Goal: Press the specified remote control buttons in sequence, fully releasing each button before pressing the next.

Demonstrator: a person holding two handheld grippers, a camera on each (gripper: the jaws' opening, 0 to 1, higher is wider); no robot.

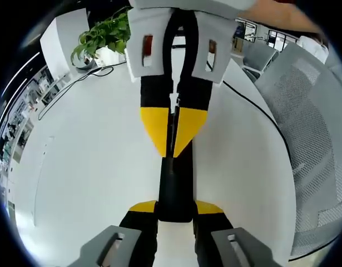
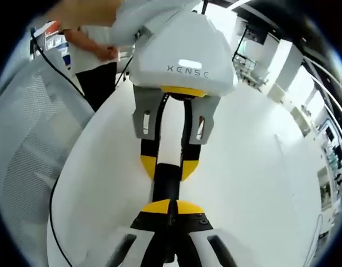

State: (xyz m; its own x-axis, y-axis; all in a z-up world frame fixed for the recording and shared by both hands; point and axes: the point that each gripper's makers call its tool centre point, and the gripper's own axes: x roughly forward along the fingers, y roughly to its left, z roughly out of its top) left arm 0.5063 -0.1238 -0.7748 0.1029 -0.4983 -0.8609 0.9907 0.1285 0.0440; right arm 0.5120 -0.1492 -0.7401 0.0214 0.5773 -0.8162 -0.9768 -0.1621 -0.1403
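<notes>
A slim black remote control [image 1: 174,186] is held above the white table [image 1: 87,167], and my left gripper [image 1: 175,208] is shut on its near end, one yellow tip on each side. My right gripper [image 1: 172,150] comes in from the top of the left gripper view, yellow tips shut together and touching the remote's far end. In the right gripper view, the right gripper [image 2: 171,207] is shut, tips meeting on the remote [image 2: 166,181]. Beyond it, the left gripper [image 2: 168,165] clamps the other end.
A potted green plant [image 1: 104,32] stands at the table's far edge, with a black cable [image 1: 76,82] trailing from it. Grey mesh chairs [image 1: 312,139] [image 2: 26,144] border the table. A person [image 2: 95,61] stands past the table edge.
</notes>
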